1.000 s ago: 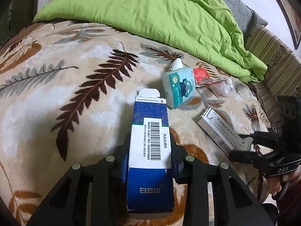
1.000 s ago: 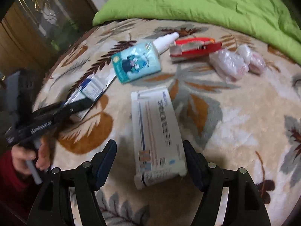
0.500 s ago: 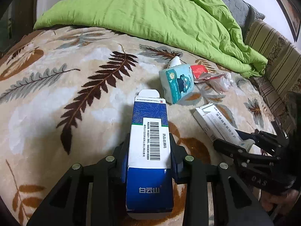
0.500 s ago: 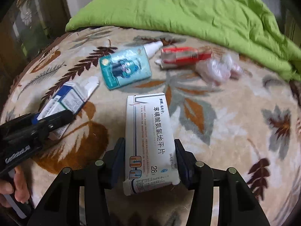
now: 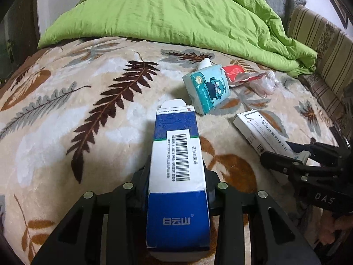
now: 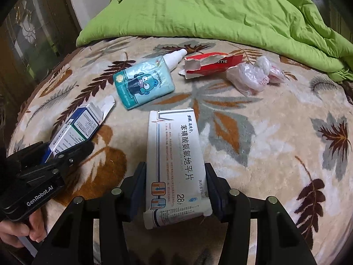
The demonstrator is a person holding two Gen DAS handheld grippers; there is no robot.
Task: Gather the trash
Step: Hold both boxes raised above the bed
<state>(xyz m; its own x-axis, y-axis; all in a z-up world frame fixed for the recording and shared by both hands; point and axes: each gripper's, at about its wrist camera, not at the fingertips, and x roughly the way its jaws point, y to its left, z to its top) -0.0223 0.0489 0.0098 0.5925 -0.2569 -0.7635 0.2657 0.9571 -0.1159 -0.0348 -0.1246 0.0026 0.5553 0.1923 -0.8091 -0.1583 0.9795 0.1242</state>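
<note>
left gripper (image 5: 176, 190) clamped tight on blue & white carton (image 5: 176, 165), fingers pressed to both its long sides, open flap end pointing away. right gripper (image 6: 175, 187) closed on white pill box (image 6: 174, 163) the same way. both boxes sit low over leaf-print blanket (image 6: 275, 143). further out on blanket: teal tissue pack (image 6: 143, 82) w/ white bottle (image 6: 174, 58) touching its far corner, torn red packet (image 6: 209, 64) beside that, crumpled clear plastic (image 6: 251, 75) next to it. green duvet (image 6: 209, 8) heaped at back
</note>
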